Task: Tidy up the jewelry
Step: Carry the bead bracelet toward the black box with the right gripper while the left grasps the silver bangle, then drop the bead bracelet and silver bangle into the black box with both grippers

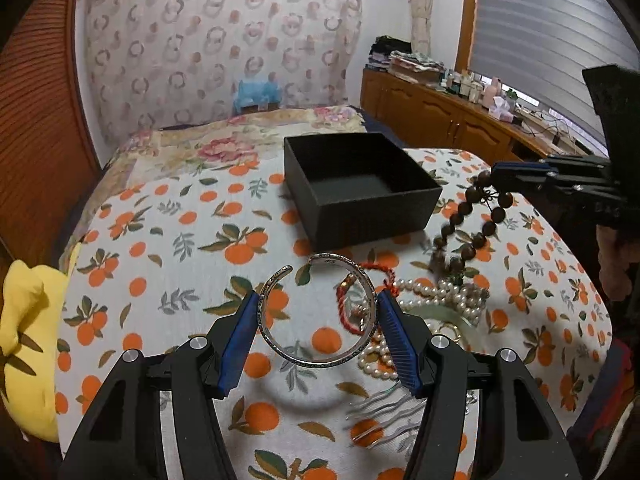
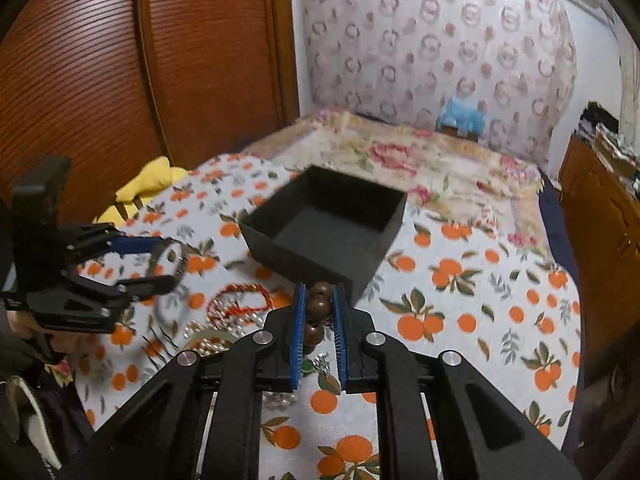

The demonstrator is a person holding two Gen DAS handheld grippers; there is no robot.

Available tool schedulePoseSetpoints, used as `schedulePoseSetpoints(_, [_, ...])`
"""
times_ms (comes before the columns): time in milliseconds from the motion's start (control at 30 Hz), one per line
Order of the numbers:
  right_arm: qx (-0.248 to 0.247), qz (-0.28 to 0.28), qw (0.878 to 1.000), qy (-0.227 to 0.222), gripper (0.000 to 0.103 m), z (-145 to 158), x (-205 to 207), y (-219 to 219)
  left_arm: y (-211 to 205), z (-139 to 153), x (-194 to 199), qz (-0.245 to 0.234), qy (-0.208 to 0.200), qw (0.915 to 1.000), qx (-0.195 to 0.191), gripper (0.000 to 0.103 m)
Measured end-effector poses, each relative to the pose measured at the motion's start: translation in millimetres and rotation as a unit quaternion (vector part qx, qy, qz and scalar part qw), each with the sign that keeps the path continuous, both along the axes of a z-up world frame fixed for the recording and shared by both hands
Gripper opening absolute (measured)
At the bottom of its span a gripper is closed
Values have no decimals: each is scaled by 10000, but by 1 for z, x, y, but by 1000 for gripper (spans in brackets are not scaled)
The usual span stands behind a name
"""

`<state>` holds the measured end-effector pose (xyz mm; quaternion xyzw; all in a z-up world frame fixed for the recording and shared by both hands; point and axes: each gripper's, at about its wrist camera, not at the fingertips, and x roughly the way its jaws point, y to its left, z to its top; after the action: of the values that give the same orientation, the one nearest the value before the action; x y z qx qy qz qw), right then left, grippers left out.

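Observation:
My left gripper is shut on a silver open bangle, which it holds above the orange-print cloth. An open black box stands just beyond it. At the right, my right gripper holds a string of brown wooden beads that dangles over the jewelry pile. In the right wrist view, the right gripper is clamped on the beads, in front of the box. The left gripper with the bangle is at the left.
On the cloth lie a pearl necklace, a red cord bracelet and a pale jade bangle. A yellow cushion sits at the left edge. A wooden cabinet lines the right wall, and slatted wardrobe doors stand at the left.

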<state>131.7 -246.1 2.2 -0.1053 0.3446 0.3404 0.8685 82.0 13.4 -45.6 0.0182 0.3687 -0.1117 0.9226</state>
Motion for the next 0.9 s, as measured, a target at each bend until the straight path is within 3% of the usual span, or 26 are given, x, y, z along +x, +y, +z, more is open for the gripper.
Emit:
schedulePoseSetpoints(300, [103, -3, 9996, -256, 15, 25, 3, 1, -5, 12, 10, -16, -129, 9999, -9, 58])
schedulePoseSetpoints(600, [321, -84, 9981, -523, 15, 51, 38, 23, -10, 25, 36, -19, -268, 9996, 45, 58])
schedulePoseSetpoints(900, [613, -280, 9975, -230, 15, 43, 86, 37, -14, 37, 66, -5, -310, 9994, 144, 58])
